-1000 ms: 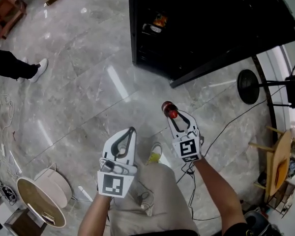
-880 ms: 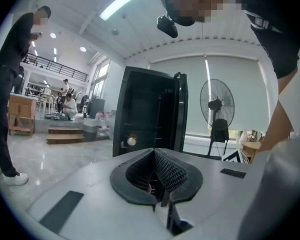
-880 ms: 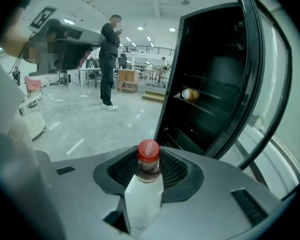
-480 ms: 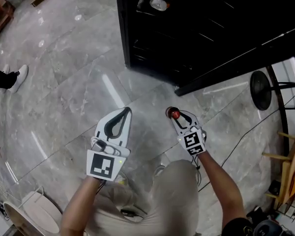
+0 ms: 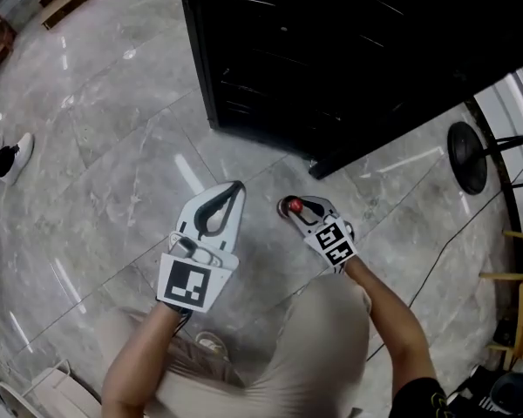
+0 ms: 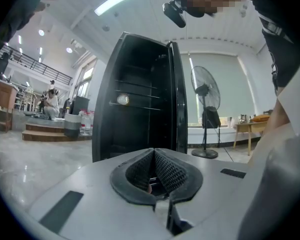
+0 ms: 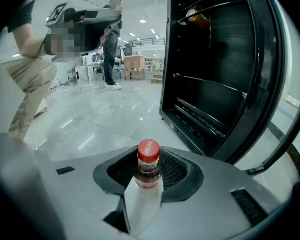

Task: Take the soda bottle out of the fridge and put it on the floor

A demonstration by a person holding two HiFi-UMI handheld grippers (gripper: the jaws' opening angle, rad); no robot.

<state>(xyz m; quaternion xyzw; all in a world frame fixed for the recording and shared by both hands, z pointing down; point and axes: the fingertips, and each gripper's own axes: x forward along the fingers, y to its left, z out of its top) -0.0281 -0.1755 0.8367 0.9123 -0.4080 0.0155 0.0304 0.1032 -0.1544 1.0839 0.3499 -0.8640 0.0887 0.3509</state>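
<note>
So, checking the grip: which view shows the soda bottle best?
Right gripper view: the soda bottle sits close up, clamped in the right gripper. Head view shows just its red cap; left gripper view, nothing.

The soda bottle point(image 7: 149, 165), red-capped and holding dark liquid, stands upright, clamped at its neck in the right gripper point(image 5: 296, 209), outside the open black fridge point(image 5: 349, 50), above the grey marble floor point(image 5: 113, 146).
</note>
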